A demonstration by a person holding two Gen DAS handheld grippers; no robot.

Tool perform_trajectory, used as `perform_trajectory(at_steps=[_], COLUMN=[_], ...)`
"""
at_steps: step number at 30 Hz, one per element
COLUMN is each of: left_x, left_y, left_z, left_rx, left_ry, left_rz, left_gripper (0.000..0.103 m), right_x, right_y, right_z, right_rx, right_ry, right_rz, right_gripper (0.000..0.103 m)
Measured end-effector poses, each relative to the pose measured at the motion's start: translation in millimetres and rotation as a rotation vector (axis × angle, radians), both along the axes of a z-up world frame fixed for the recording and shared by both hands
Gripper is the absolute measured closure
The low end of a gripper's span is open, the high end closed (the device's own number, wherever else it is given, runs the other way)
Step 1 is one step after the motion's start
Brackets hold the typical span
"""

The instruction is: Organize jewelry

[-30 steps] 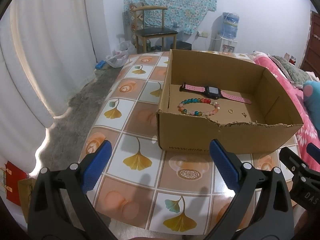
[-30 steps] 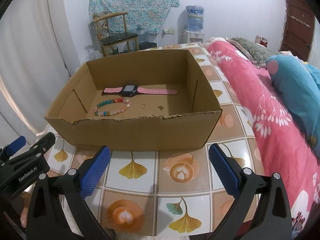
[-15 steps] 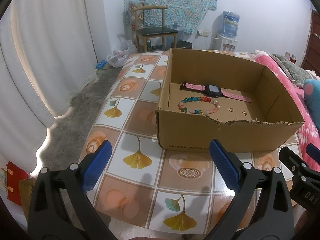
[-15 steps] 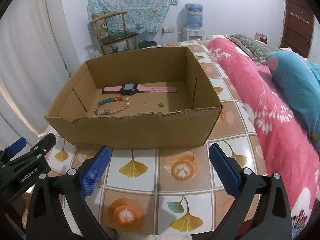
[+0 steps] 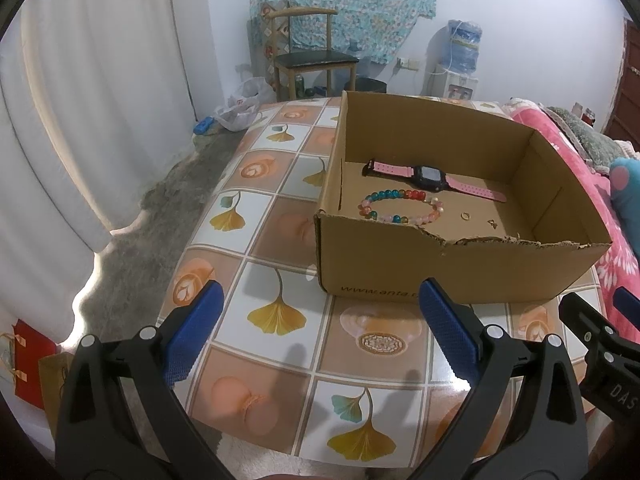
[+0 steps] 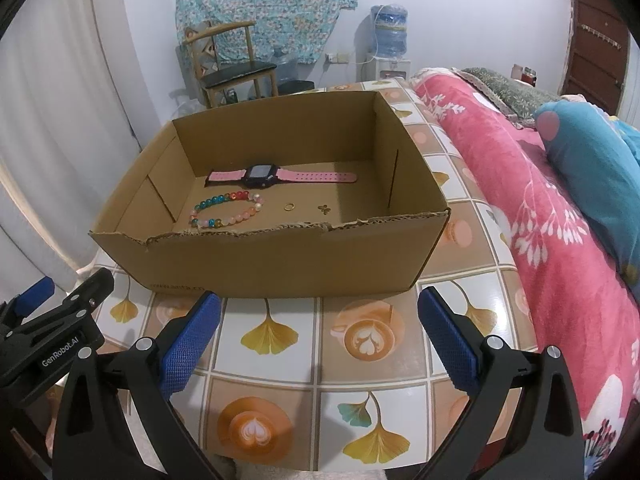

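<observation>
A cardboard box [image 6: 280, 256] with a ragged near rim is set on the tiled table [image 6: 280, 336]. Inside lie a pink watch [image 6: 262, 176], beaded bracelet [image 6: 226, 210], ring [image 6: 289, 207] and small charm [image 6: 324, 209]. Left gripper [image 5: 316, 332] and right gripper [image 6: 318, 336] are held wide, empty, before it.

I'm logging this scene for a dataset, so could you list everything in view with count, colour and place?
Cardboard box: one, brown, open, on the table.
Watch: one, pink strap, black face, at the box's back.
Bead bracelet: one, multicoloured, in front of the watch.
Ring: one, gold, right of the bracelet.
Small charm: one, gold, right of the ring.
Table: one, tile-patterned cloth.
Chair: one, wooden, by the far wall.
Water dispenser: one, blue bottle.
Bed cover: one, pink.
Left tongs: blue pads, open.
Right tongs: blue pads, open.
</observation>
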State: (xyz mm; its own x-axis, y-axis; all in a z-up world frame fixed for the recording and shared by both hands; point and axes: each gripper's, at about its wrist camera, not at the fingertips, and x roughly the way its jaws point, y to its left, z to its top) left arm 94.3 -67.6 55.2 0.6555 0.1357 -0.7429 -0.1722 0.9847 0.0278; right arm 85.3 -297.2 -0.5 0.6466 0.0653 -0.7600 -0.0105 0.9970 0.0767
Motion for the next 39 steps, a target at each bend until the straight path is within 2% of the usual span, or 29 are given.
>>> perform_trajectory(at_steps=[39], left_x=[2.9], left_y=[-1.6], left_z=[-2.2], left_rx=[-0.001], left_ry=[0.011], left_rz=[0.002], left_gripper=[0.008], right_x=[3.5], right_y=[-1.5], right_z=[-5.1], right_rx=[0.003], right_ry=[0.016], right_rz=[-0.003], right_gripper=[0.007])
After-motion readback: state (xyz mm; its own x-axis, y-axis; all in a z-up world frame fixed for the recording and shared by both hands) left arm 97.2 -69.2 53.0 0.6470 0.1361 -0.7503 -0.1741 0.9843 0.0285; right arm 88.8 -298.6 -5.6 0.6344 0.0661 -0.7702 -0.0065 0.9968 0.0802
